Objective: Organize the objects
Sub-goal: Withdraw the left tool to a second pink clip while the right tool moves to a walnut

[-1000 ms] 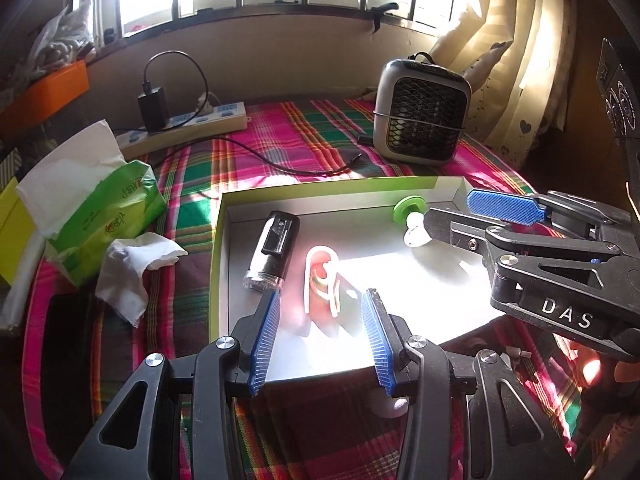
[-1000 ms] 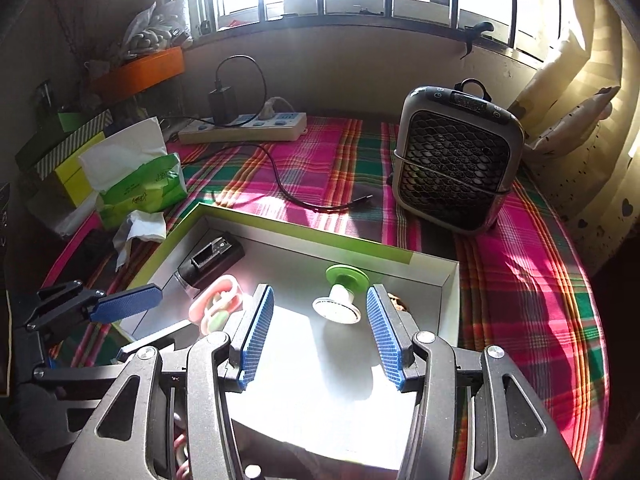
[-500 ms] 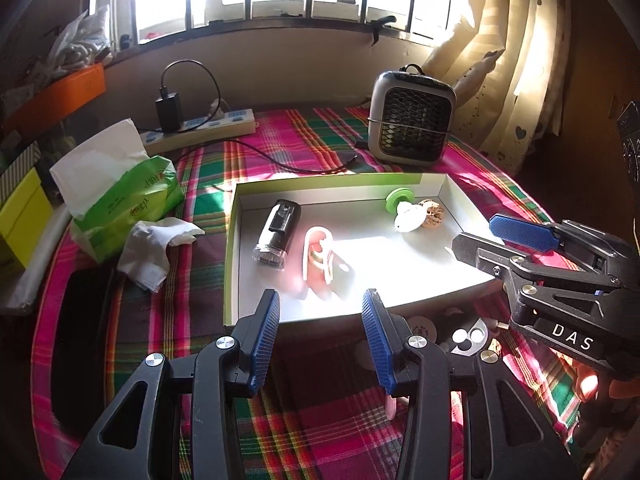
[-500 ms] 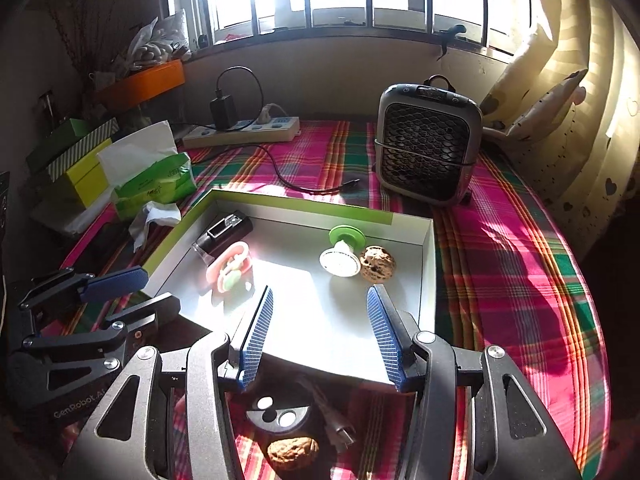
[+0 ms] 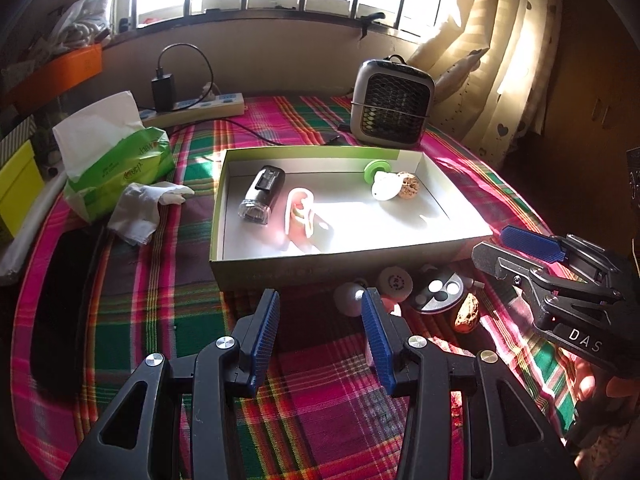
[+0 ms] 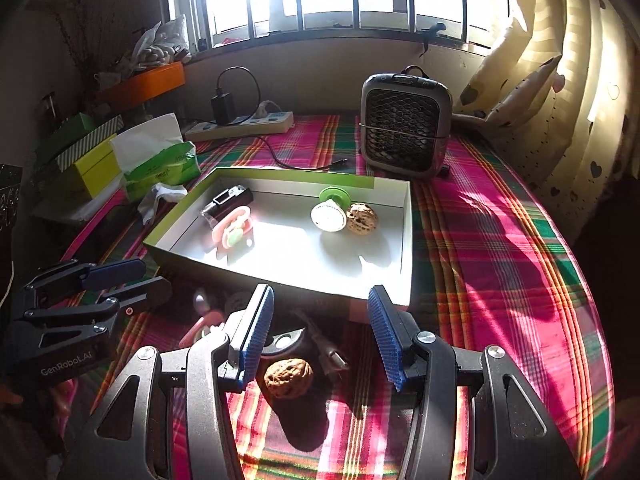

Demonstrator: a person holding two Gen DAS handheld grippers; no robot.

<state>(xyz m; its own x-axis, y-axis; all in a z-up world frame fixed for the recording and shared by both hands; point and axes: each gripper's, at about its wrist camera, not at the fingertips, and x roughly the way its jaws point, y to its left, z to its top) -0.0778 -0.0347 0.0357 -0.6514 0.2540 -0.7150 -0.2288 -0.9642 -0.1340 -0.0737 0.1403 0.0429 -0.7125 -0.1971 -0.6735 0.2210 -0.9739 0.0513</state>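
A shallow white box (image 5: 460,236) (image 6: 406,240) with a green rim lies on the plaid cloth. It holds a black-and-clear device (image 5: 262,196) (image 6: 228,200), a pink clip (image 5: 300,216) (image 6: 234,228), a green-and-white spool (image 5: 382,180) (image 6: 330,210) and a walnut (image 5: 408,186) (image 6: 362,218). In front of the box lie a second walnut (image 5: 466,314) (image 6: 288,378), a black round adapter (image 5: 438,294), white discs (image 5: 394,282) and a plug (image 6: 330,350). My left gripper (image 5: 320,330) is open over bare cloth. My right gripper (image 6: 318,330) is open above the loose walnut, with nothing between its fingers.
A small grey heater (image 5: 392,102) (image 6: 404,124) stands behind the box. A green tissue pack (image 5: 116,160) and crumpled tissue (image 5: 140,210) lie left of it. A power strip with charger (image 5: 192,108) sits near the window wall, and curtains (image 6: 560,80) hang at right.
Both grippers have drawn back from over the box toward the table's near edge. The loose items in front of the box have come into view. Both stay open and empty.
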